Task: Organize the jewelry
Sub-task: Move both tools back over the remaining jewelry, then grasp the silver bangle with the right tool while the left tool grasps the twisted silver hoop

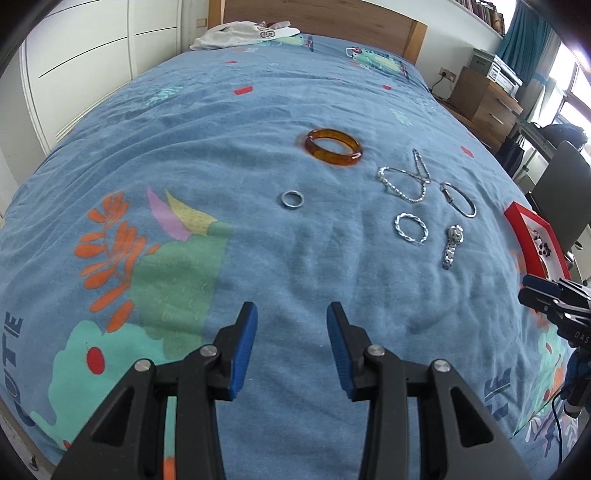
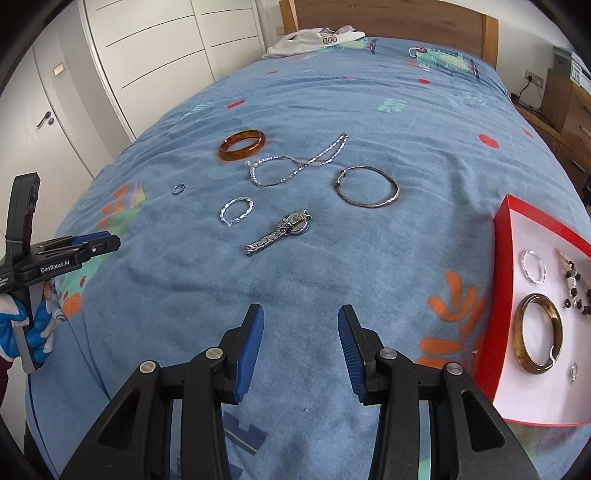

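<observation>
Jewelry lies on the blue bedspread: an amber bangle [image 1: 333, 147] [image 2: 242, 144], a small silver ring [image 1: 292, 199] [image 2: 178, 188], a silver chain [image 1: 405, 180] [image 2: 299, 161], a thin metal bangle [image 1: 460, 199] [image 2: 368, 185], a twisted silver ring [image 1: 410, 228] [image 2: 236, 211] and a watch [image 1: 453, 245] [image 2: 282, 231]. A red box [image 2: 504, 273] [image 1: 517, 225] at the right holds a brown bangle [image 2: 540, 338], a twisted ring [image 2: 533, 266] and beads [image 2: 576, 291]. My left gripper [image 1: 291, 317] is open and empty, short of the ring. My right gripper [image 2: 301, 319] is open and empty, short of the watch.
A white garment [image 2: 317, 40] lies by the wooden headboard [image 2: 388, 14]. White wardrobe doors [image 2: 147, 55] stand on the left. A wooden dresser [image 1: 484, 98] and a chair [image 1: 565, 184] stand to the right of the bed.
</observation>
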Tool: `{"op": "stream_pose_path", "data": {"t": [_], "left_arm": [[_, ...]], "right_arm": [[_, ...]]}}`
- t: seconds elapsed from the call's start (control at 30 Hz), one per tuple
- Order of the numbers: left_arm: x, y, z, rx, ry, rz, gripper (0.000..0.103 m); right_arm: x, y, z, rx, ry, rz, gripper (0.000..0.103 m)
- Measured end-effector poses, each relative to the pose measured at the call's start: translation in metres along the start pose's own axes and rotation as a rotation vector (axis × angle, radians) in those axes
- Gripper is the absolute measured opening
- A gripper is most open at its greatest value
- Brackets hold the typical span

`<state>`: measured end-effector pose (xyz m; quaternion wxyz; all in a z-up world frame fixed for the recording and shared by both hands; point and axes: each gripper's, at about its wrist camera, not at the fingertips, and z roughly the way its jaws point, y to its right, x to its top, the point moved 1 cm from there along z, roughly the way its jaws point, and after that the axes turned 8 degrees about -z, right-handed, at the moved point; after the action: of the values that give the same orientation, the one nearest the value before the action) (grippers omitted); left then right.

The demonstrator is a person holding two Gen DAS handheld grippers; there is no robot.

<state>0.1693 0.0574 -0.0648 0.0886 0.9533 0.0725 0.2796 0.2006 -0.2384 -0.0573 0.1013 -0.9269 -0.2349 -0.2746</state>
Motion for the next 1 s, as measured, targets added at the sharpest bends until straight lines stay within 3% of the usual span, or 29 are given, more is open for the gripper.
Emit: {"op": "stream_pose_path", "data": {"t": [0.63,0.93,1.0], "left_arm": [[0.018,0.072,0.045,-0.131,-0.052,0.068,0.037],[0.035,0.102,0.066,-0.177,-0.066,0.102,0.042],[0.038,0.108,0.072,-0.177,-0.07,0.113,0.042]], "right_arm": [[0.018,0.044,0.02,-0.023,0.018,0.041,0.042],[0.05,0.058,0.033,-0.032,0.047,0.019,0.06],[0.059,0.063,0.039,-0.03,0.051,0.02,0.069]]}}
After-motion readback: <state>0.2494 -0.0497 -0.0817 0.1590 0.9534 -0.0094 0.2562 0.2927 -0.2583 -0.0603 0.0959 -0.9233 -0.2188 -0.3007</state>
